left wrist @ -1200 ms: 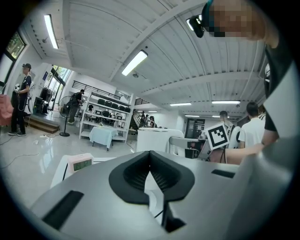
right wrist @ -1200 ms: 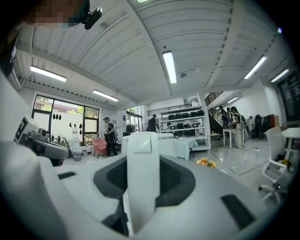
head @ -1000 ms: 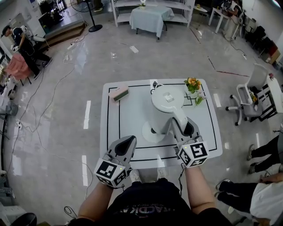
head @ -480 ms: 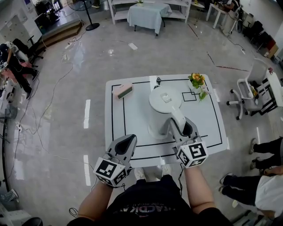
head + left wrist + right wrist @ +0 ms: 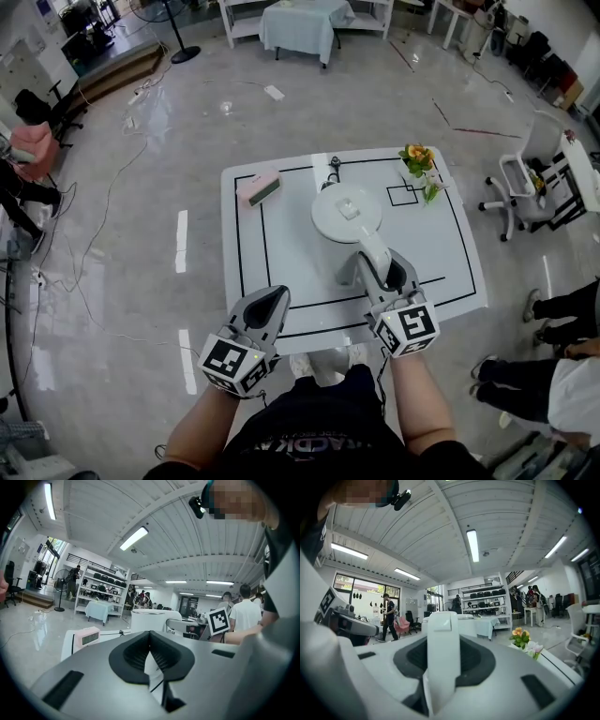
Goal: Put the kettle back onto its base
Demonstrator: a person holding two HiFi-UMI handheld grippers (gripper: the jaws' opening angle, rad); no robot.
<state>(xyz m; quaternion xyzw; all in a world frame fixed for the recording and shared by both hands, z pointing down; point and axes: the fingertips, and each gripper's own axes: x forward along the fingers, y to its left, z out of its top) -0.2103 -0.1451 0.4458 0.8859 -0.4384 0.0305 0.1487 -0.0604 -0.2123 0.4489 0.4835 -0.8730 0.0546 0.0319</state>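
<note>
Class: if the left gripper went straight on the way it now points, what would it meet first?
Probably the white kettle, which sits dead ahead of the shut left gripper; the pink clock lies off to the left. Depth is unclear; the table could come first.

My kettle (image 5: 347,214) is white and stands upright, round-bodied, with a flat round lid closed on top and a small square tab in the lid's middle. Its white handle (image 5: 440,653) runs down the side that faces me, and my right gripper (image 5: 375,274) is clamped on it, one jaw on each side. The kettle sits over the middle of the white table (image 5: 281,272), inside the black outline. The base is hidden under the kettle; I cannot tell whether it is seated.
</note>
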